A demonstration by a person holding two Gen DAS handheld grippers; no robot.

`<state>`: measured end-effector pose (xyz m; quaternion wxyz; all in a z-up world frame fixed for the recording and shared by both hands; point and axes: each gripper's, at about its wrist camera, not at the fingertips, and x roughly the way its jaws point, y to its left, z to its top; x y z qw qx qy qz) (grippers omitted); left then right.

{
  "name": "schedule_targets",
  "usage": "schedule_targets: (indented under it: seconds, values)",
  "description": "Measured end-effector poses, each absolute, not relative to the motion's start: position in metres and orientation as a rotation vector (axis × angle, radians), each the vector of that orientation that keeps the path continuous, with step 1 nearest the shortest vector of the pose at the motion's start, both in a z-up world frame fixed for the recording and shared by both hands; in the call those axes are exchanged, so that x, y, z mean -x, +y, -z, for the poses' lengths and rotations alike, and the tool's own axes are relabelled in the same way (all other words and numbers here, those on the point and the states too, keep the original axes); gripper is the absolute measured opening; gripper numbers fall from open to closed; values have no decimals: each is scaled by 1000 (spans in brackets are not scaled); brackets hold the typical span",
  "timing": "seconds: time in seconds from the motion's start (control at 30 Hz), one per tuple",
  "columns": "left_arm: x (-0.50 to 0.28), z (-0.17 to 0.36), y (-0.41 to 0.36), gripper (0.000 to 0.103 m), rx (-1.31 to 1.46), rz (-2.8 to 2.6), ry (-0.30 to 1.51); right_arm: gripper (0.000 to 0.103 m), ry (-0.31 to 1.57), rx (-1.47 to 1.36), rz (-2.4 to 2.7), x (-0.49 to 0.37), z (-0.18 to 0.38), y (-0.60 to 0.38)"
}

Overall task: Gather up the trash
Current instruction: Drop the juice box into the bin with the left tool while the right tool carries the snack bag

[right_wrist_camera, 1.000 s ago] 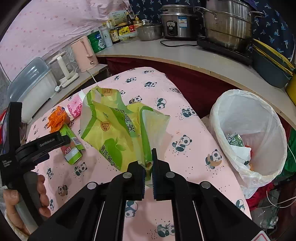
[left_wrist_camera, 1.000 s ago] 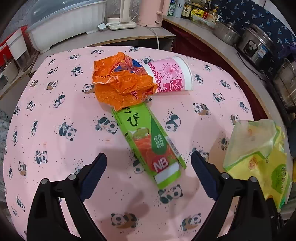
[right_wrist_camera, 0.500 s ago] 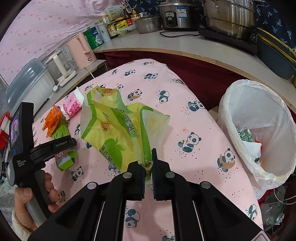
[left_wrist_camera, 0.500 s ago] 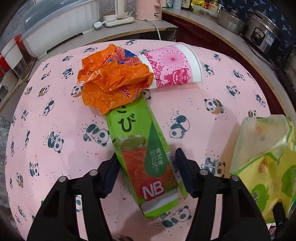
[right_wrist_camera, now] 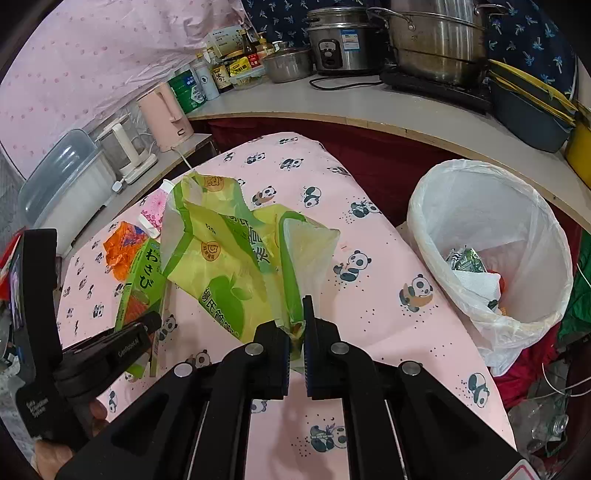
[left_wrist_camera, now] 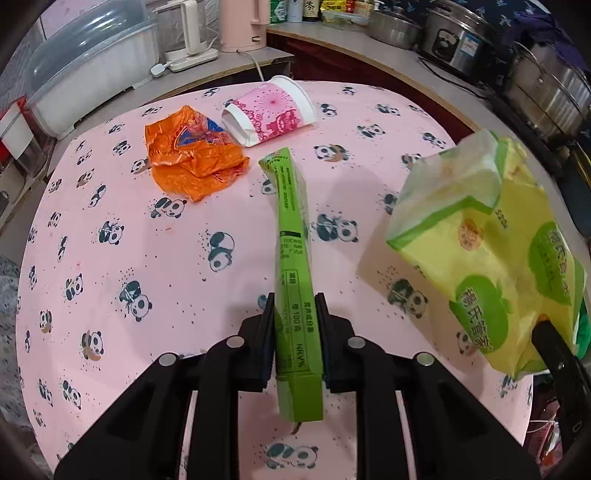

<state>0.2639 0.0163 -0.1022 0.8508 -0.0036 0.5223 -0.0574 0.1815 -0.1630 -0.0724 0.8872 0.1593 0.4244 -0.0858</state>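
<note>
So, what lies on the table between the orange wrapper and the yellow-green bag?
In the left wrist view, the green box, tilted up in the left gripper, stands between the orange wrapper and the yellow-green bag. Otherwise only bare tablecloth.

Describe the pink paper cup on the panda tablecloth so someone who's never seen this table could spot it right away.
Start at the pink panda-print tablecloth and go to its far edge, nearest the pale pink electric kettle. There a pink paper cup with white firework patterns lies on its side, beside a crumpled orange plastic wrapper. It is the only round, rigid item; the other litter is wrappers or a box.
</note>
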Motion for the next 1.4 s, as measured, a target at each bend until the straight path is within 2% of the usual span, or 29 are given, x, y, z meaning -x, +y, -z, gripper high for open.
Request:
schedule_targets:
  seconds: [0.77, 1.4]
  values:
    - [-170, 48, -95, 19, -154, 342, 991, 6, 755, -416, 291, -98, 38, -238]
    - [-151, 47, -232, 19, -305, 588, 960, 6, 671, -552, 525, -40, 43, -362]
